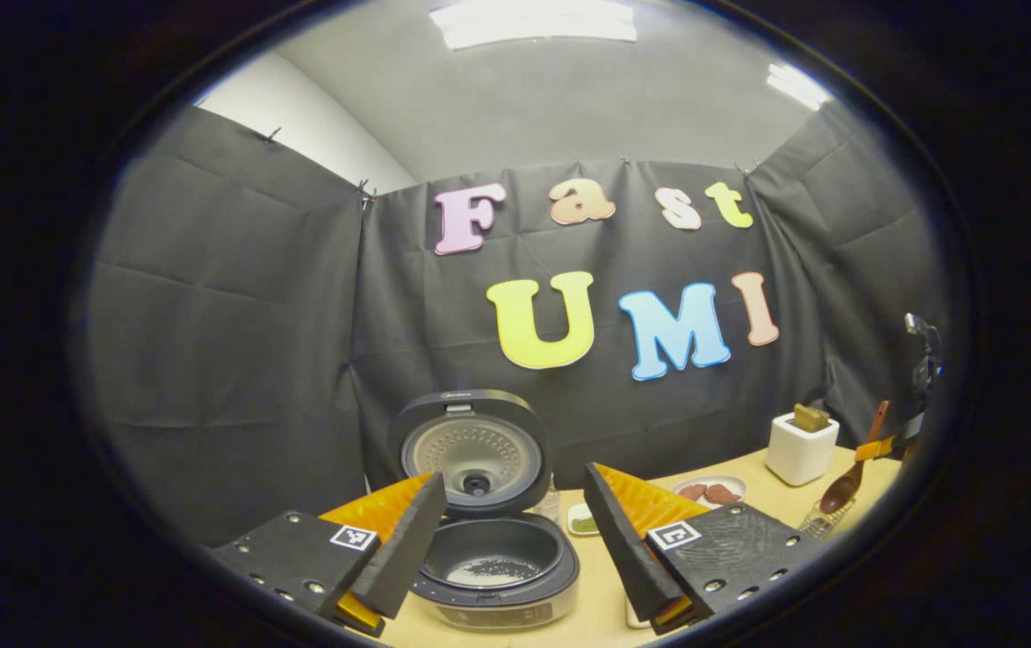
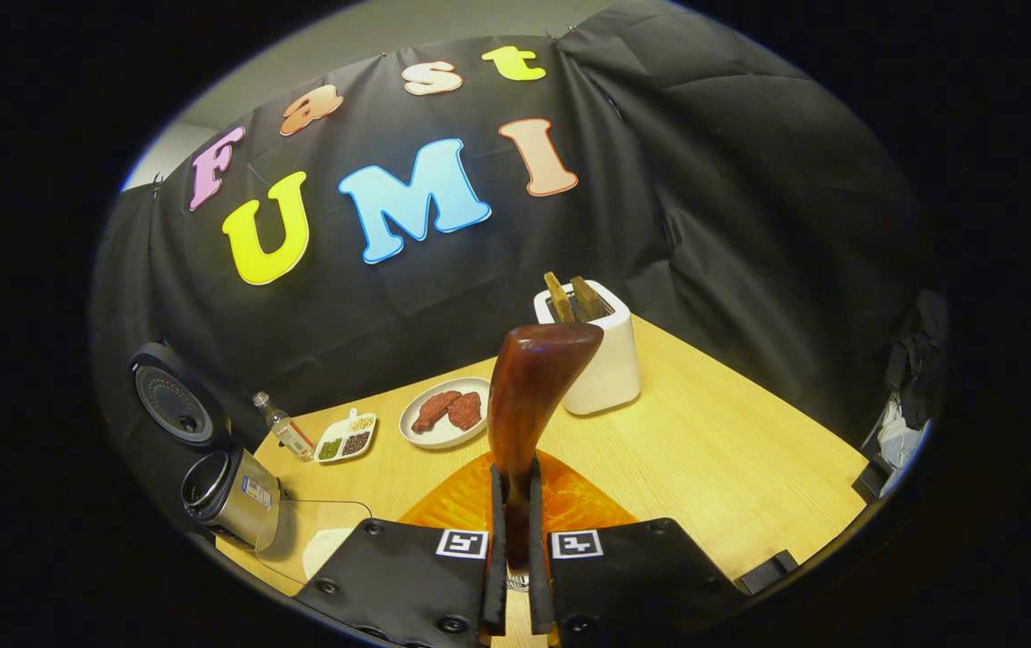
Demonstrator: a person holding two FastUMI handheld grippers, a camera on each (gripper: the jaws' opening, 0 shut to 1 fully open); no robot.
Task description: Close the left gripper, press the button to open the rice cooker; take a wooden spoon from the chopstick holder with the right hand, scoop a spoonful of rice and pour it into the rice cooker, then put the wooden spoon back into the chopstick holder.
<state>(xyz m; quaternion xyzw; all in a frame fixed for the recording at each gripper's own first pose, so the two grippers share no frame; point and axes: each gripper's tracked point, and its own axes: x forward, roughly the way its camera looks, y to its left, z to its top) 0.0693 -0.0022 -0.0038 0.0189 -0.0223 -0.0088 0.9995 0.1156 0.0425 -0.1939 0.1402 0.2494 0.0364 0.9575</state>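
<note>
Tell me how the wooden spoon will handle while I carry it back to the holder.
Wooden spoon looks rigid, so unlikely to flex. Its glossy handle may slip or pivot between the fingers. Held by the handle, its bowl hangs low and could swing.

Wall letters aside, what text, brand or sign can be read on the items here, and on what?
Nothing reads clearly.
Brand mark on the rice cooker lid: too small to read.
Rice cooker front panel: blurred.
Bottle label: too small to read.
Square code markers on left gripper and right gripper: patterns, no words.
</note>
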